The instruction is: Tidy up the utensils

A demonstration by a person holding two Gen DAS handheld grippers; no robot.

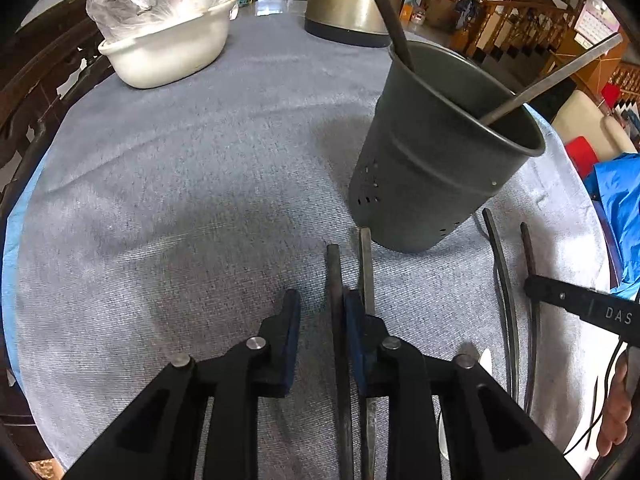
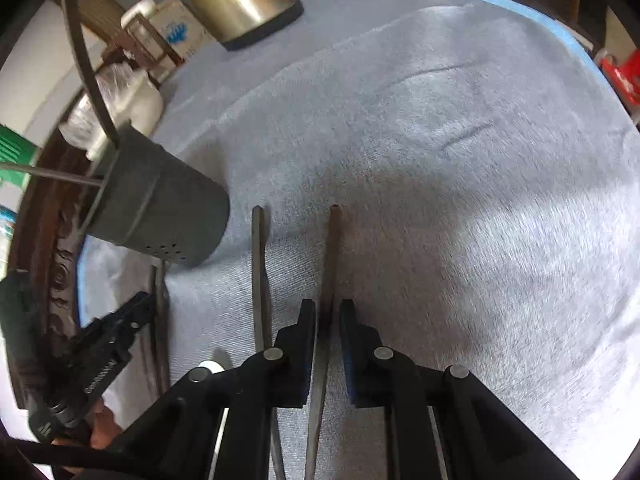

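Note:
A dark grey metal utensil cup [image 1: 436,148] stands on the grey cloth and holds two utensils; it also shows at the left of the right wrist view [image 2: 160,212]. Several dark metal utensils lie flat on the cloth. My left gripper [image 1: 320,312] is open, with one utensil handle [image 1: 334,280] lying between its fingers, close to the right finger, and another [image 1: 366,264] just outside it. My right gripper [image 2: 328,316] is open around a utensil handle [image 2: 332,248], not clamped. Another utensil [image 2: 258,272] lies to its left.
A white tub [image 1: 168,48] with a plastic bag stands at the back left. A brass kettle [image 1: 352,0] stands at the back. Two more utensils [image 1: 508,280] lie right of the cup. The round table's edge runs close on the left.

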